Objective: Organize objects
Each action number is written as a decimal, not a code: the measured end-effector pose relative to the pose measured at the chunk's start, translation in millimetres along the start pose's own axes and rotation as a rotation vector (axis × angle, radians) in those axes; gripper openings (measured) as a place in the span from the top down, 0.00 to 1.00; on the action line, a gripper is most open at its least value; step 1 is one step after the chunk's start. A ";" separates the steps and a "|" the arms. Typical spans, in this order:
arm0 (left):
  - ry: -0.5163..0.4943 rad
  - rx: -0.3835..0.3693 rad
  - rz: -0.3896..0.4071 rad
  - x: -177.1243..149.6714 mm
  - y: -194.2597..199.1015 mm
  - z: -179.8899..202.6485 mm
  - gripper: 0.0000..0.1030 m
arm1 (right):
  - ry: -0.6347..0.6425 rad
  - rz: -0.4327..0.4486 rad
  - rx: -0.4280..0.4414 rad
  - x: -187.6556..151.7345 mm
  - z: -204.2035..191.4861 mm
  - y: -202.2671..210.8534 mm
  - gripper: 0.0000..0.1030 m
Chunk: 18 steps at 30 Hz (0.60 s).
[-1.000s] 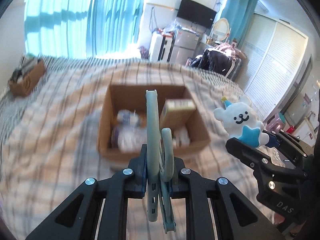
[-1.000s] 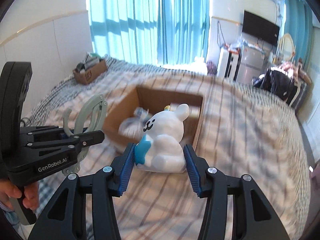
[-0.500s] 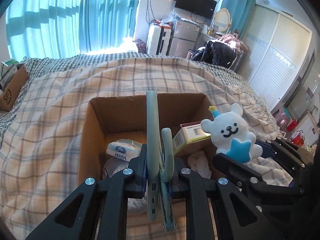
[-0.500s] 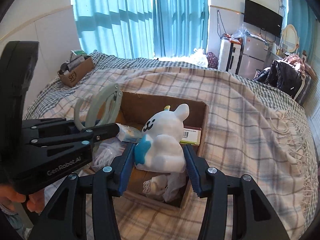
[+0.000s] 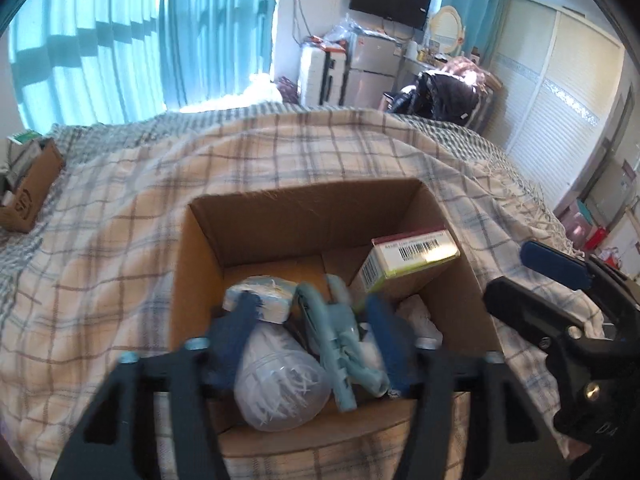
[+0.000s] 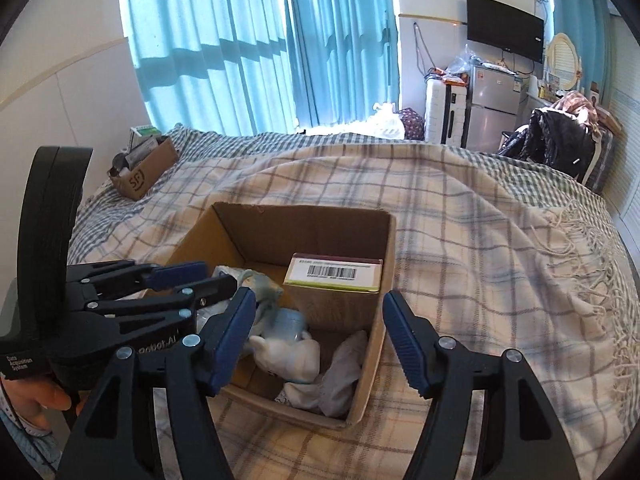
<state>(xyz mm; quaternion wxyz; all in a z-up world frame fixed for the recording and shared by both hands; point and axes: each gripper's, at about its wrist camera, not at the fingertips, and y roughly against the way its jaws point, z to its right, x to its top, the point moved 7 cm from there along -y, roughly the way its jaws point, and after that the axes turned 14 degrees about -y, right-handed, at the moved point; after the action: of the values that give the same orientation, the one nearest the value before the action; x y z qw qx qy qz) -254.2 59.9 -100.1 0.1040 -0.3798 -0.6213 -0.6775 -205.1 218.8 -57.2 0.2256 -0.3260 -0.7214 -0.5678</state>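
An open cardboard box [image 5: 452, 248] [image 6: 384, 264] sits on the checked bedspread. My left gripper [image 5: 312, 332] is open over the box's near side; the pale teal clip [image 5: 340, 344] lies loose between its fingers, on a clear bag of shreds [image 5: 280, 384]. My right gripper [image 6: 318, 336] is open and empty above the box. The white bear toy [image 6: 292, 354] lies inside the box, beside white cloth [image 6: 340, 372]. A barcoded carton [image 5: 412, 256] [image 6: 336, 276] leans in the right corner. A tissue pack [image 5: 258, 296] lies further in.
A small cardboard box [image 6: 144, 172] [image 5: 28, 188] with items sits at the bed's far left. The bedspread's fringe [image 6: 580, 240] hangs at the right edge. Fridge, suitcase and wardrobe stand beyond the bed.
Both grippers opened. The teal clip dropped from the left gripper into the box, and the bear toy dropped from the right gripper into the box.
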 end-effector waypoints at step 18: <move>0.020 0.110 0.306 39.4 194.6 7.0 0.06 | 0.018 0.264 -0.054 38.5 -23.8 185.1 0.12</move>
<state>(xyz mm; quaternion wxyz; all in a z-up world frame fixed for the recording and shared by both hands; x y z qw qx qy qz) -159.5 39.3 73.2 0.2327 -0.4572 -0.5911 -0.6224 -98.1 230.4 100.1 0.2961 -0.4188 -0.6546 -0.5554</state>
